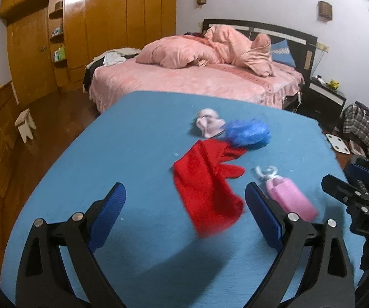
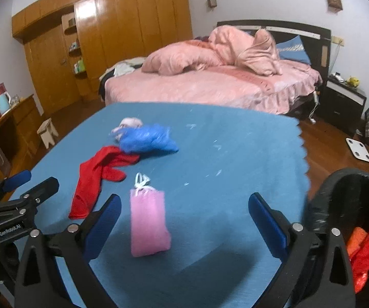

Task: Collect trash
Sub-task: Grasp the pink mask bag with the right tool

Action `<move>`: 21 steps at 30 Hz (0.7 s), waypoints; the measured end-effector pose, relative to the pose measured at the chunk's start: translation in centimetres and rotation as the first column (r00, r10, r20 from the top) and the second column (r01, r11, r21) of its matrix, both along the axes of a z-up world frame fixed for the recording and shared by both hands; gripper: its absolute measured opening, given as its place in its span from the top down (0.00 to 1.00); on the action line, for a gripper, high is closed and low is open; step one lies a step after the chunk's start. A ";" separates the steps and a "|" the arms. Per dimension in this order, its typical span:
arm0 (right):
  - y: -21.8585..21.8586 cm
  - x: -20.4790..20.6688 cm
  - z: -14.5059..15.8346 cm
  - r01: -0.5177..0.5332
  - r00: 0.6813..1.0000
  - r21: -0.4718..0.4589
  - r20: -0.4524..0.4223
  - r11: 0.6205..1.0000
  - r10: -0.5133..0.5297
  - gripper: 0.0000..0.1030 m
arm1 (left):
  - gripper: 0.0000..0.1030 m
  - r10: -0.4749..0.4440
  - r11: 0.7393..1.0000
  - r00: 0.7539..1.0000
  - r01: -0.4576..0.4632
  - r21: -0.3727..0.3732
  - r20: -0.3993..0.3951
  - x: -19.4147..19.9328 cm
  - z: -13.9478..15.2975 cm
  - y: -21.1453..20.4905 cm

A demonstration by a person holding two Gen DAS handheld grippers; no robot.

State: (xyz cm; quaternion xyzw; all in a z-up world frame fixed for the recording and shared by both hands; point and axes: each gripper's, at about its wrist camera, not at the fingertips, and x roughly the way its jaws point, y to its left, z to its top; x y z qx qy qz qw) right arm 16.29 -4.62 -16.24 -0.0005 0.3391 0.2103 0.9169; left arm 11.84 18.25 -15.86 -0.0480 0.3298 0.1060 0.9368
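On the blue table cloth (image 1: pixel 133 154) (image 2: pixel 236 154) lie a red glove (image 1: pixel 207 179) (image 2: pixel 94 177), a crumpled blue plastic bag (image 1: pixel 248 132) (image 2: pixel 147 138), a pale pink wad (image 1: pixel 209 123) (image 2: pixel 128 124) and a pink pouch with a white cord (image 1: pixel 289 197) (image 2: pixel 148 223). My left gripper (image 1: pixel 184 205) is open above the cloth, the red glove between its fingers' span. My right gripper (image 2: pixel 184 213) is open over the pink pouch. A black bin (image 2: pixel 351 205) at the right holds red and orange scraps.
A pink bed (image 1: pixel 197 79) (image 2: pixel 210 84) stands behind the table, a wooden wardrobe (image 1: pixel 81 25) to the left, a small stool (image 1: pixel 25 125) on the floor. A nightstand (image 2: pixel 343 100), a white scale (image 2: pixel 359 150) and plaid clothing (image 1: pixel 361 125) sit at the right.
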 end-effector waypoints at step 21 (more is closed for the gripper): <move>3.8 1.9 -4.2 -0.073 0.983 -0.101 -0.176 0.992 0.054 0.31 | 0.11 0.015 1.000 0.999 -0.016 -0.019 -0.045 0.7 -2.0 2.2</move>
